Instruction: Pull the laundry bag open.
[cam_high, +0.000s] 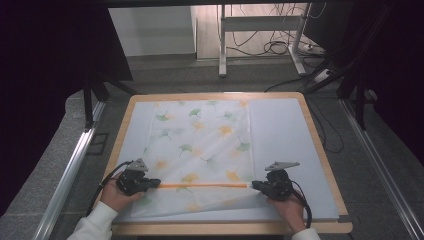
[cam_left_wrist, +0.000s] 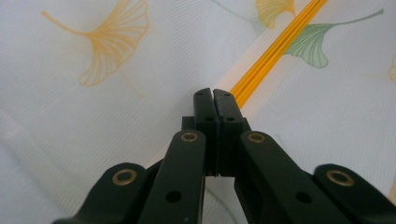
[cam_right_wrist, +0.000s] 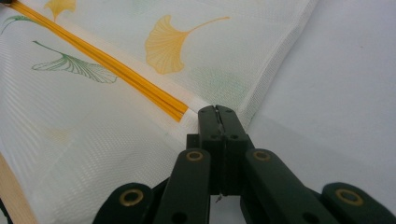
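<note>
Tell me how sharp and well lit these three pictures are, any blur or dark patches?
High view: the cloth and table are evenly lit, but both upper corners fall into near black, and the picture is soft. Left gripper view: the left gripper is fairly crisp, the orange stripe blurs farther off. Right gripper view: the right gripper and nearby weave are sharp, with soft light and no glare.

Leaf-printed cloth (cam_high: 202, 145) lies on the table (cam_high: 320, 145) — hand-held grippers pinching its orange band (cam_high: 202, 185).
</note>
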